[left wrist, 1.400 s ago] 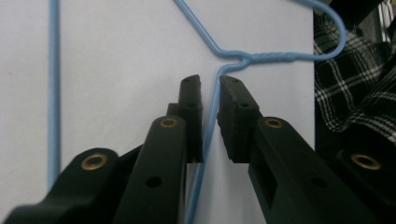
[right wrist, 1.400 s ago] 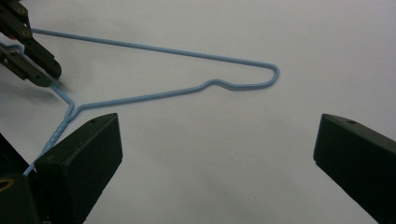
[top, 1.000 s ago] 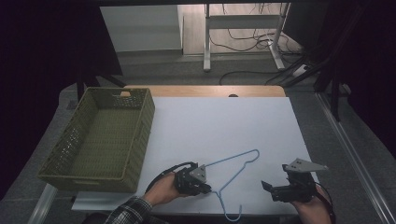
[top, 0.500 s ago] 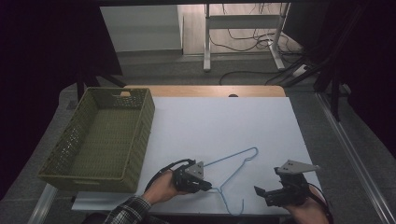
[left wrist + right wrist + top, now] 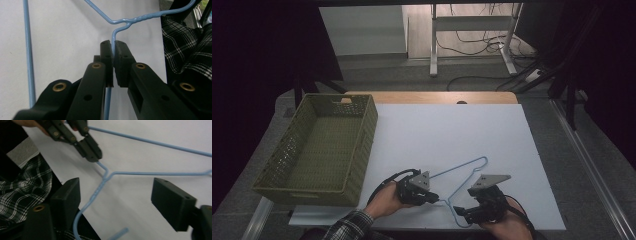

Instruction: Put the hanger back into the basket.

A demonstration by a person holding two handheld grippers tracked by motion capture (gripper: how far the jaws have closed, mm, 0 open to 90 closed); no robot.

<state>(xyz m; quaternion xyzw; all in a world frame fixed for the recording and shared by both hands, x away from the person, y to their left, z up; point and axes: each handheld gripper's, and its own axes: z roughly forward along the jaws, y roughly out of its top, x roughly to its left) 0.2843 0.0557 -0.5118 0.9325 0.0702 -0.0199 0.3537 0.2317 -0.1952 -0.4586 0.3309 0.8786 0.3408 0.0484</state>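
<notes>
The left hand-held gripper (image 5: 113,51) is clamped on the hanger (image 5: 130,21) wire beside its neck. The right hand-held gripper (image 5: 116,197), jaws just closing, straddles the neck ungripped. Lifting off the surface (image 5: 437,135) remains.

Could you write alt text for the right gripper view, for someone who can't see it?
A blue wire hanger lies on a white table, its twisted neck running between the right gripper's two open black fingers, which do not touch it. Farther off, the left gripper is shut on one of the hanger's arms, with a plaid sleeve at the table's edge.
</notes>
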